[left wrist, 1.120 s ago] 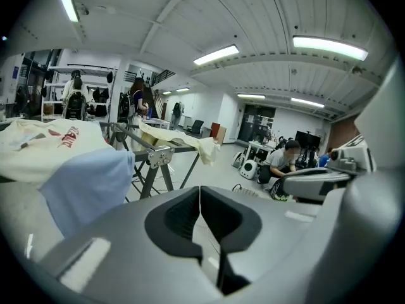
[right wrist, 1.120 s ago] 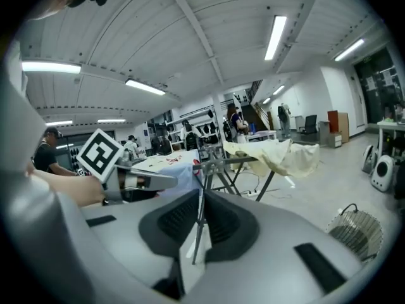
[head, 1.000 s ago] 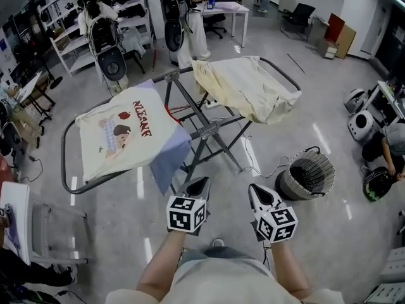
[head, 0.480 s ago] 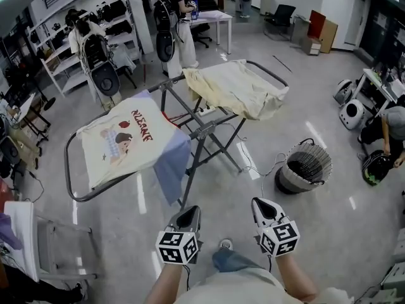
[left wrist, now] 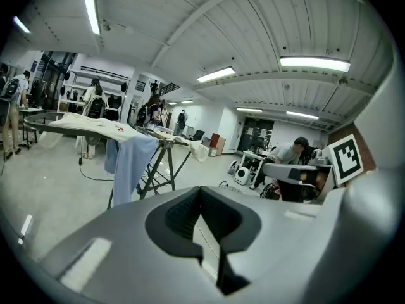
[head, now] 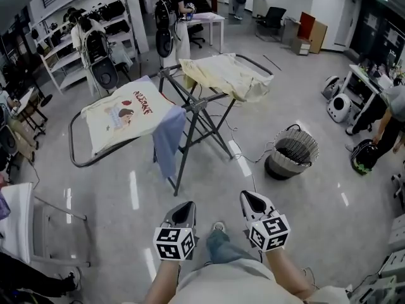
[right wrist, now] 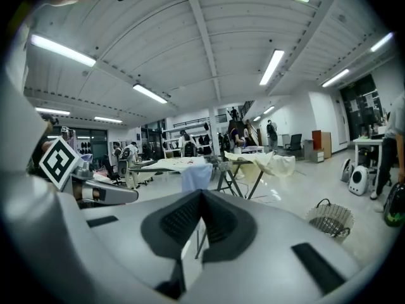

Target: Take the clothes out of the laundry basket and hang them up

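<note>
A folding drying rack (head: 196, 116) stands ahead of me. A white printed T-shirt (head: 123, 116) lies over its left wing, a blue garment (head: 168, 138) hangs from the middle, and a cream garment (head: 224, 75) lies over the right wing. The rack (left wrist: 158, 163) also shows in the left gripper view and the rack (right wrist: 237, 173) in the right gripper view. The wire laundry basket (head: 292, 152) sits on the floor to the right and looks empty; the basket (right wrist: 330, 220) shows low right in the right gripper view. My left gripper (head: 183, 211) and right gripper (head: 252, 200) are both shut and empty, well short of the rack.
Shelving and hanging bags (head: 95, 37) fill the back left. A white table (head: 202, 21) with a person beside it stands behind the rack. A person (head: 386, 119) bends over at the right near white machines (head: 338, 106). A metal frame (head: 50, 227) stands at lower left.
The rack and basket have drawn farther away and higher in the head view. Both grippers stayed shut and empty, side by side, low in the frame.
</note>
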Action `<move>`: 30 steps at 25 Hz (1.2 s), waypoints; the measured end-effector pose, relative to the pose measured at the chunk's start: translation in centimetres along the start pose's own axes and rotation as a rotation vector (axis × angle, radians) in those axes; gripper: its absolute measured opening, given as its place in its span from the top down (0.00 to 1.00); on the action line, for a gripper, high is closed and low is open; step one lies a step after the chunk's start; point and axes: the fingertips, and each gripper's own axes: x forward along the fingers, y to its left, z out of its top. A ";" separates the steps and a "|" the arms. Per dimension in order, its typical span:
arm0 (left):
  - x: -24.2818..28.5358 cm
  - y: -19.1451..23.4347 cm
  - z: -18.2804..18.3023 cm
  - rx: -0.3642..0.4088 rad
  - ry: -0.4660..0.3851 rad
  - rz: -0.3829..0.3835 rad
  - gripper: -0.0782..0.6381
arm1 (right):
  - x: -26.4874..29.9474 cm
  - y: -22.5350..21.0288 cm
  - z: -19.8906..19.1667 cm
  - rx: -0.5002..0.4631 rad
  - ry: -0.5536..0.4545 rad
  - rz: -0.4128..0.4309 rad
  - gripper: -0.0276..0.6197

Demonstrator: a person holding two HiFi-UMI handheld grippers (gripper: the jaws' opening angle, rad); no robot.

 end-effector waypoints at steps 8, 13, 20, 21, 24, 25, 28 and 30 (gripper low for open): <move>-6.5 -3.7 -2.5 0.003 -0.037 0.016 0.88 | -7.4 4.1 -1.3 -0.042 -0.017 0.061 0.96; -8.3 -5.1 -3.5 0.015 -0.046 0.017 0.88 | -9.9 5.0 -2.2 -0.043 -0.020 0.064 0.96; -9.6 -6.8 -3.3 0.017 -0.058 0.011 0.88 | -11.9 4.5 -1.5 -0.017 -0.036 0.043 0.96; -9.7 -6.9 -3.3 0.022 -0.056 0.007 0.88 | -12.1 4.4 -1.5 -0.014 -0.038 0.038 0.96; -9.5 -7.1 -3.2 0.032 -0.053 0.008 0.88 | -12.1 3.9 -1.4 -0.008 -0.043 0.026 0.96; -9.3 -7.0 -3.1 0.030 -0.053 0.009 0.88 | -12.0 3.8 -1.4 -0.010 -0.043 0.025 0.96; -8.5 -6.9 -3.0 0.019 -0.051 0.005 0.88 | -11.3 3.3 -1.3 -0.022 -0.036 0.030 0.96; -7.9 -6.9 -3.0 0.020 -0.047 0.000 0.88 | -10.9 3.0 -1.0 -0.023 -0.038 0.033 0.96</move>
